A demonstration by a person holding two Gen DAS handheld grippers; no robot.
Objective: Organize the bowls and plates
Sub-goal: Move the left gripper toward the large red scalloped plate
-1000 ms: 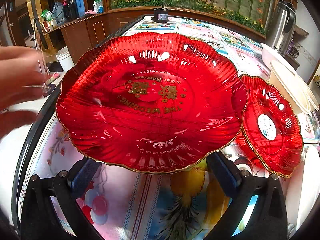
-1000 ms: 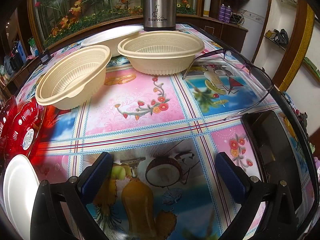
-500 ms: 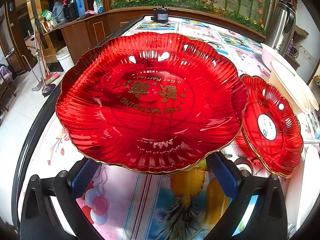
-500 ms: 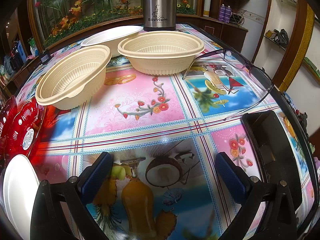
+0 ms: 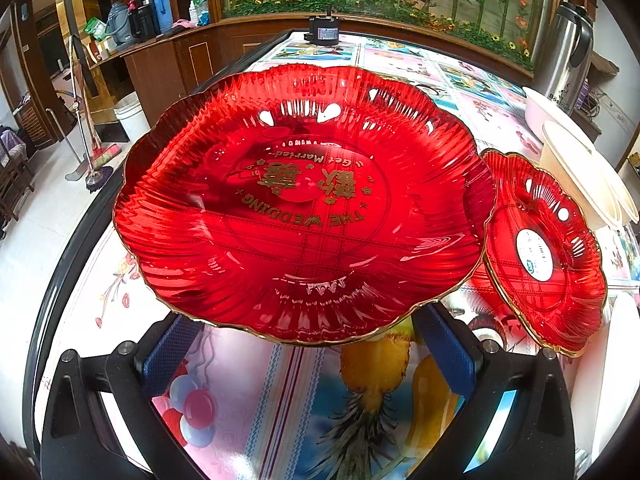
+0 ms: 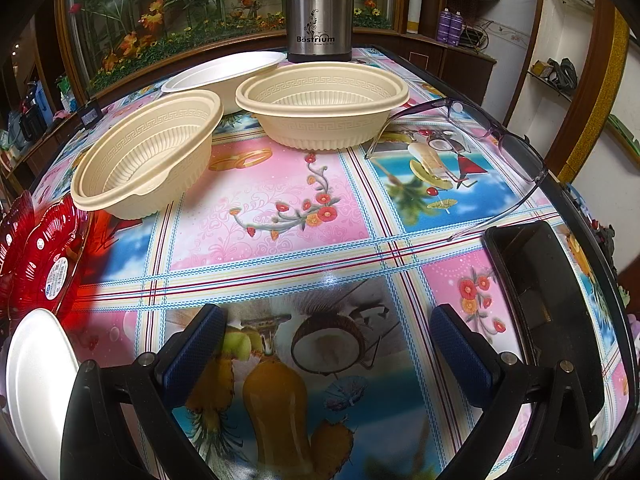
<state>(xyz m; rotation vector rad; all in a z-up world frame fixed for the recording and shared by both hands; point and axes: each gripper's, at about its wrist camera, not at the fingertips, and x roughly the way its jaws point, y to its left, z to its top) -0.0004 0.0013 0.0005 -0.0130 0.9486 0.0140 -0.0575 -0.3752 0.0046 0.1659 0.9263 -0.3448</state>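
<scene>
Only the right wrist view shows glasses (image 6: 472, 128) beside cream bowl (image 6: 322, 106)

wooden cabinets (image 5: 160, 68), planter ledge (image 5: 380, 4), tiled floor (image 5: 24, 240)

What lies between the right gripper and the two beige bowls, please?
Only bare patterned tablecloth, in the right wrist view, between the right gripper and the beige bowls.

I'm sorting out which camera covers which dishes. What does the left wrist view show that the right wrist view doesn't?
Left wrist only: the large red plate with gold wedding lettering, just ahead of the open left tongs.
Right wrist only: two beige bowls, the eyeglasses and the open right tongs, holding nothing.
Both: the small red plate, steel thermos and patterned tablecloth.
</scene>
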